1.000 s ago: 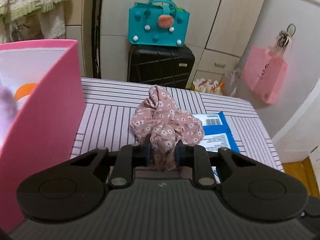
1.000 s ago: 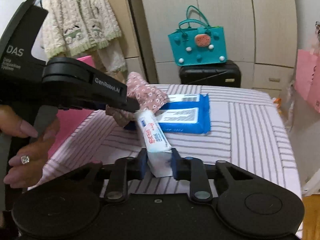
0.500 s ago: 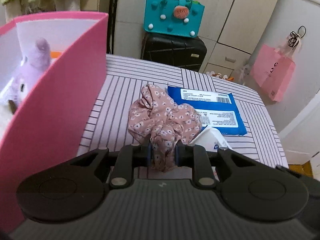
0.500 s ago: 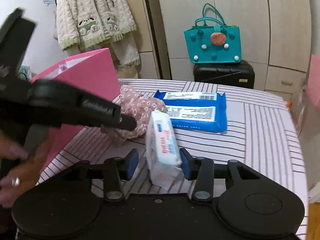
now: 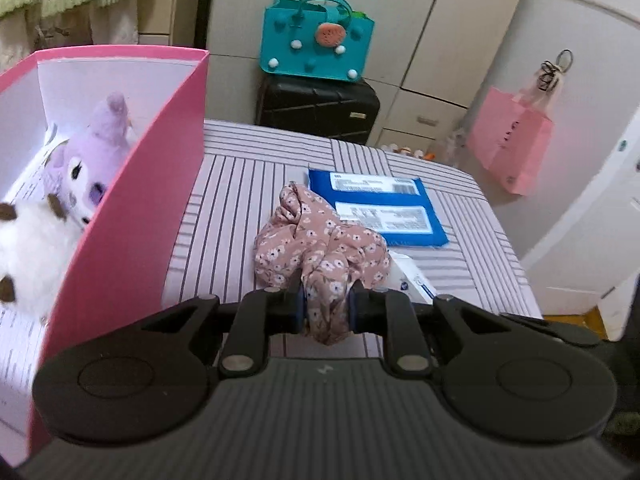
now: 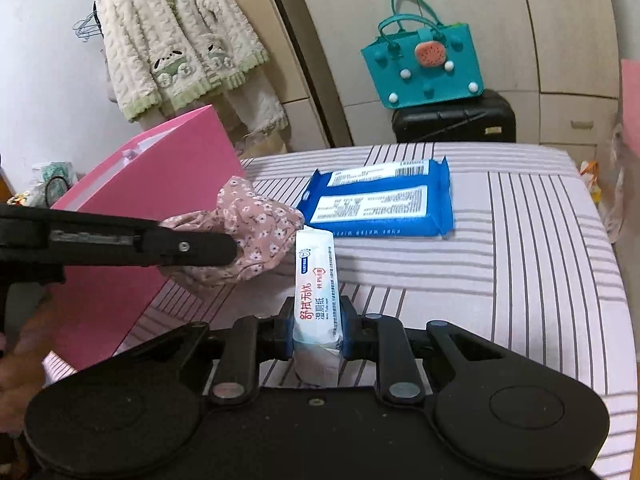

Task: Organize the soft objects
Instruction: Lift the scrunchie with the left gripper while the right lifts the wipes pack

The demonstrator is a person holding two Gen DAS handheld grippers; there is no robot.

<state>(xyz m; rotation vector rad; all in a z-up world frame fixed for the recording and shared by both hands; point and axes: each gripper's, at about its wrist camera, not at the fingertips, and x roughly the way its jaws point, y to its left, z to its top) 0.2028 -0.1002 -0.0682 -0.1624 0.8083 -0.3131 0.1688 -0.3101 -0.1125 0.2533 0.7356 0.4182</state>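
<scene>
Floral scrunchie and wet-wipe pack, each gripped, beside the pink box.

Item 1: floral fabric scrunchie (image 5: 320,248), pinched in the narrowed jaws of the left gripper (image 5: 325,307), its bulk bunched beyond the fingertips and apparently raised off the striped tabletop (image 6: 520,248). The pink box (image 5: 160,184) stands immediately left of it, open-topped, already holding a purple plush (image 5: 94,160) and a white plush (image 5: 28,252); the left gripper is the nearer to it, so the likely move is leftward over the wall. Item 2: white wet-wipe pack (image 6: 316,280), clamped near its lower end by the right gripper (image 6: 317,334), long axis pointing away, along the fingers. Item 3: blue wipes pack (image 6: 380,204), lying flat on the far side, untouched.
</scene>
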